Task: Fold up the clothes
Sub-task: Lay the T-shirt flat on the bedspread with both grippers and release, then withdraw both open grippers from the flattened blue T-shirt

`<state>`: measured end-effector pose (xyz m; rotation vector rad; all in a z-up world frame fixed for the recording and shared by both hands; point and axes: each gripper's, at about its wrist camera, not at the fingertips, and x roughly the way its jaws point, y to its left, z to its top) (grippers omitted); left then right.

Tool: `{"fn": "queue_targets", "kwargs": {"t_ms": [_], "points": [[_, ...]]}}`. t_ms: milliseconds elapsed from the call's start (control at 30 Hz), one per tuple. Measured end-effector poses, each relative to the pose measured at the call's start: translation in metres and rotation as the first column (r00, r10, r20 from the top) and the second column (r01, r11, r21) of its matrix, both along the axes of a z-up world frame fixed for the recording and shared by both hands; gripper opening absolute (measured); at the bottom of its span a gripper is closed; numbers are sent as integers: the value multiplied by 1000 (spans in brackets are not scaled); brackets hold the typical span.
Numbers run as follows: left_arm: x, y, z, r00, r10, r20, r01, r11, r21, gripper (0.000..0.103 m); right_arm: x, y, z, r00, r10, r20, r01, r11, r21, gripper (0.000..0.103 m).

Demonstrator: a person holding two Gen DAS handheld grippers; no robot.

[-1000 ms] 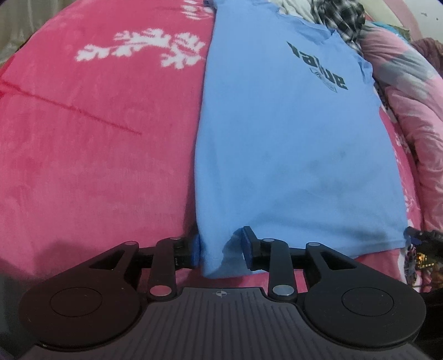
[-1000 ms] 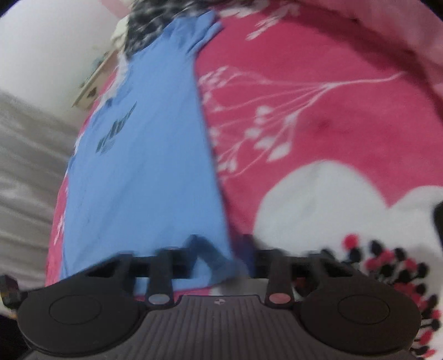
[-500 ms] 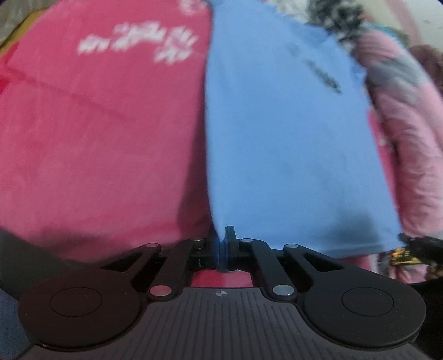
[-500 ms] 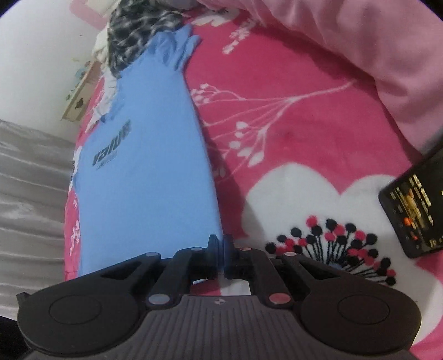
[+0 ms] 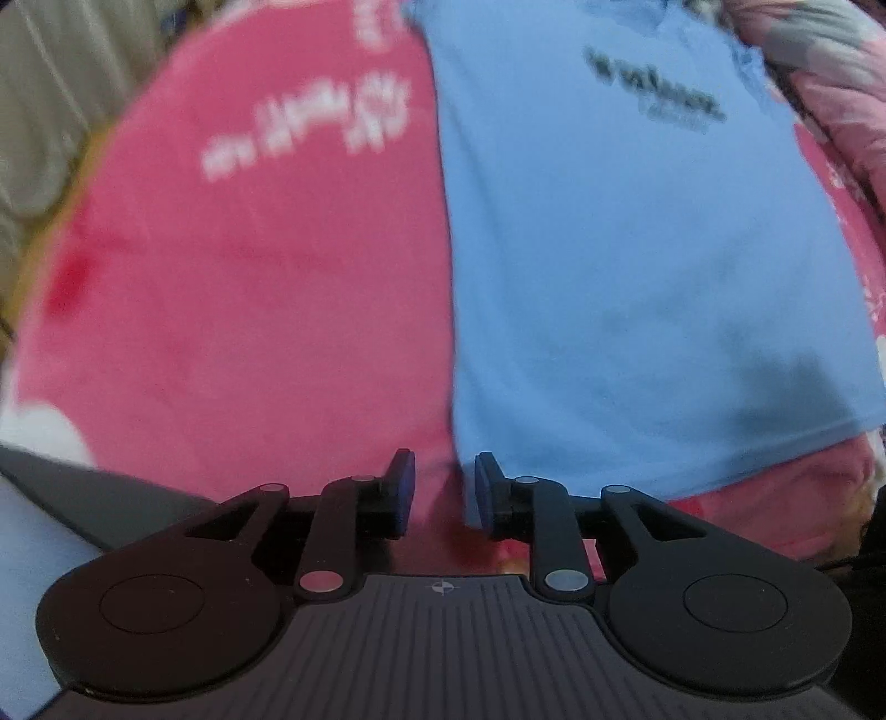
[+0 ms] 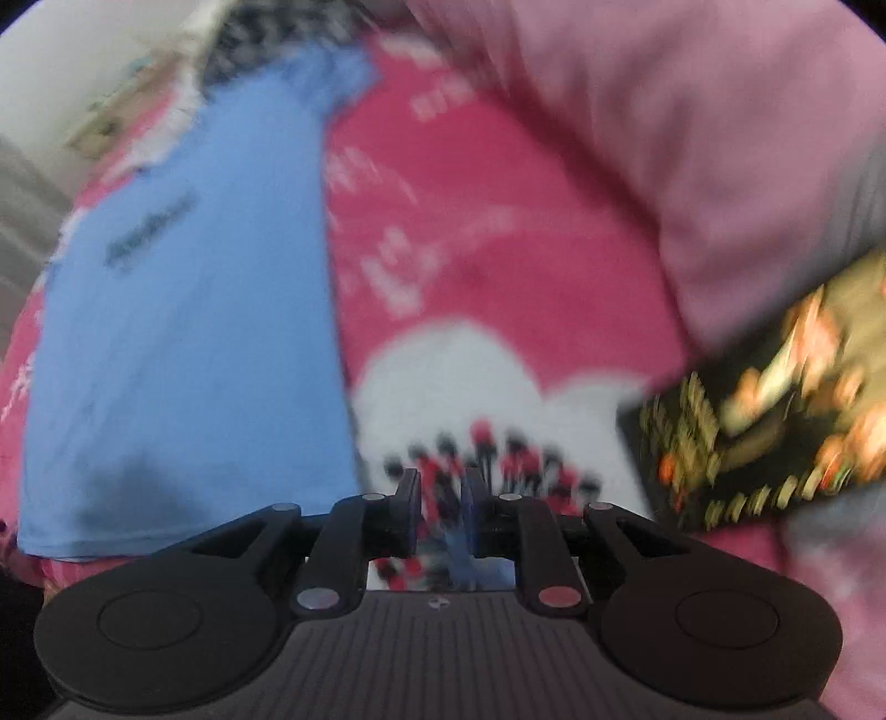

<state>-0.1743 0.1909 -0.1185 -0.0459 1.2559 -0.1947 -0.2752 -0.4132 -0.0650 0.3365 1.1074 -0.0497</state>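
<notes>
A light blue T-shirt (image 5: 637, 249) with dark lettering lies flat on a pink blanket (image 5: 249, 304), its hem towards me. My left gripper (image 5: 440, 471) hovers at the shirt's lower left corner. Its jaws are opening, pink blanket shows in the gap, and the shirt's edge runs down beside the right pad without being pinched. In the right wrist view the T-shirt (image 6: 183, 332) lies to the left. My right gripper (image 6: 443, 482) is over the blanket's white flower print, just off the shirt's lower right corner. Its jaws are opening; a bluish smear low between them is too blurred to identify.
A phone (image 6: 775, 415) with a lit screen lies on the blanket (image 6: 498, 249) at the right. A pink quilt (image 6: 692, 138) is heaped along that side and shows again, as the quilt (image 5: 830, 83), at the left view's upper right. Checkered clothing (image 6: 249, 44) lies beyond the collar.
Half a second ago both grippers were shut on the shirt's hem corners. Now both pairs of jaws have parted and both grippers have lifted away from the hem.
</notes>
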Motion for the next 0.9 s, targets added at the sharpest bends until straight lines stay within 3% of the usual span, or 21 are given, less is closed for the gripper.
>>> {"fn": "queue_targets", "kwargs": {"t_ms": [67,200,267,333,433,467,667,767,900], "points": [[7,2,11,999,18,52,-14,998,-63,23,5,6,13,993,61,98,-61,998,-6,18],[18,-31,-3,995,-51,82,64,984,-164,23,33,36,1,967,183,176,-183,983,-16,18],[14,-41,-25,994,-90,58,97,985,-145,23,41,51,-14,960,224,169,-226,974,-6,16],[8,-35,-50,998,-57,-39,53,994,-96,23,43,60,-32,963,239,125,-241,970,1,16],[-5,-15,-55,998,-7,-58,-1,990,-140,22,35,66,-51,964,268,-6,-267,960,-80,16],[-6,-12,-52,998,2,-68,-12,989,-146,22,28,67,-49,958,286,-12,-285,953,-104,15],[-4,-7,-36,996,-21,-85,9,991,-132,35,23,62,-20,961,269,66,-260,958,-120,16],[-4,-7,-38,991,-31,-127,13,990,-144,54,28,61,-17,965,248,87,-239,966,-102,16],[-5,-15,-41,992,-63,-107,54,994,-90,53,36,61,-23,971,231,65,-225,970,-88,16]]}}
